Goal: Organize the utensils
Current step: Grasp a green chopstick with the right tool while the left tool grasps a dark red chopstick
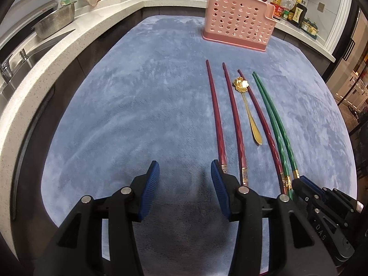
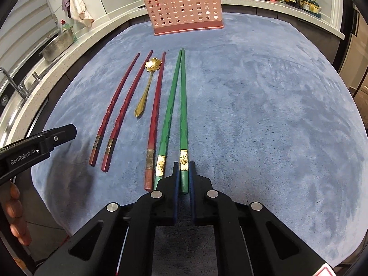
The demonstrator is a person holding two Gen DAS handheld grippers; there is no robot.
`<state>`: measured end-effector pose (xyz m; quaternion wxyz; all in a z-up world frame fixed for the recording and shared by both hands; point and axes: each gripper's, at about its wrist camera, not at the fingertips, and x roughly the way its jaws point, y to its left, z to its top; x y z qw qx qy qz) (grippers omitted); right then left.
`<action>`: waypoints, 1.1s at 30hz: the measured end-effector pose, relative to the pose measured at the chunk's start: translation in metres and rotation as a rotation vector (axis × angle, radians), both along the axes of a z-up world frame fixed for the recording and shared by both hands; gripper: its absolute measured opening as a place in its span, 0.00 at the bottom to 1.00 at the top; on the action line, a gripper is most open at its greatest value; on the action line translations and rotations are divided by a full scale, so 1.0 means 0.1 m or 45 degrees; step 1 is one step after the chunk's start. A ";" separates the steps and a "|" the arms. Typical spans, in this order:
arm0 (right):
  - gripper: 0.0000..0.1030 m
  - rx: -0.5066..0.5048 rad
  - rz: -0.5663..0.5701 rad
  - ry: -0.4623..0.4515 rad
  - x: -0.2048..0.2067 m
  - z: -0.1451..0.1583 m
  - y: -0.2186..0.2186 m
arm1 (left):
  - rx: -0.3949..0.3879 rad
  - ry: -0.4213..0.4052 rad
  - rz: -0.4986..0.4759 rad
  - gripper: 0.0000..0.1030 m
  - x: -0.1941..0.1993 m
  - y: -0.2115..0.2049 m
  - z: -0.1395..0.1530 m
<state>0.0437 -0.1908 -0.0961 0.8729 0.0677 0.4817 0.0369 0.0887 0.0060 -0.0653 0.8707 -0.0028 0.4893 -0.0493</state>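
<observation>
- Our right gripper (image 2: 184, 170) is clamped on the butt end of one green chopstick (image 2: 183, 105), lying on the blue mat (image 2: 264, 115).
- Our left gripper (image 1: 185, 174) stands half open and empty, just beside the leftmost red chopstick (image 1: 215, 112).
- The pink utensil holder (image 2: 184, 7) stands at the mat's far edge.

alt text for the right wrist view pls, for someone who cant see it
The right claw is shut on the butt end of one green chopstick lying on a blue cloth. To its left lie a second green chopstick, three red chopsticks and a gold spoon, with a pink perforated holder beyond.
</observation>
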 end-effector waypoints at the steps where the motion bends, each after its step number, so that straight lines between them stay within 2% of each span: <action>1: 0.06 -0.007 -0.003 -0.004 -0.01 0.00 0.00 | 0.000 0.002 -0.004 0.43 0.00 -0.01 -0.01; 6: 0.06 -0.006 -0.044 -0.016 -0.06 0.02 -0.09 | -0.004 0.004 -0.010 0.51 -0.02 -0.03 -0.03; 20: 0.07 0.031 -0.089 -0.008 -0.11 0.01 -0.23 | -0.022 0.068 -0.051 0.51 0.01 -0.22 -0.23; 25: 0.07 0.027 -0.089 -0.009 -0.12 0.01 -0.23 | -0.010 0.078 -0.053 0.45 0.02 -0.22 -0.27; 28: 0.07 0.027 -0.089 -0.009 -0.12 0.01 -0.23 | -0.003 0.077 -0.060 0.38 0.02 -0.22 -0.28; 30: 0.07 0.027 -0.089 -0.009 -0.12 0.01 -0.23 | 0.022 0.081 -0.072 0.27 0.03 -0.23 -0.28; 31: 0.07 0.027 -0.089 -0.009 -0.12 0.01 -0.23 | 0.019 0.082 -0.076 0.25 0.03 -0.23 -0.28; 33: 0.07 0.028 -0.089 -0.009 -0.12 0.01 -0.23 | 0.007 0.086 -0.074 0.13 0.03 -0.22 -0.27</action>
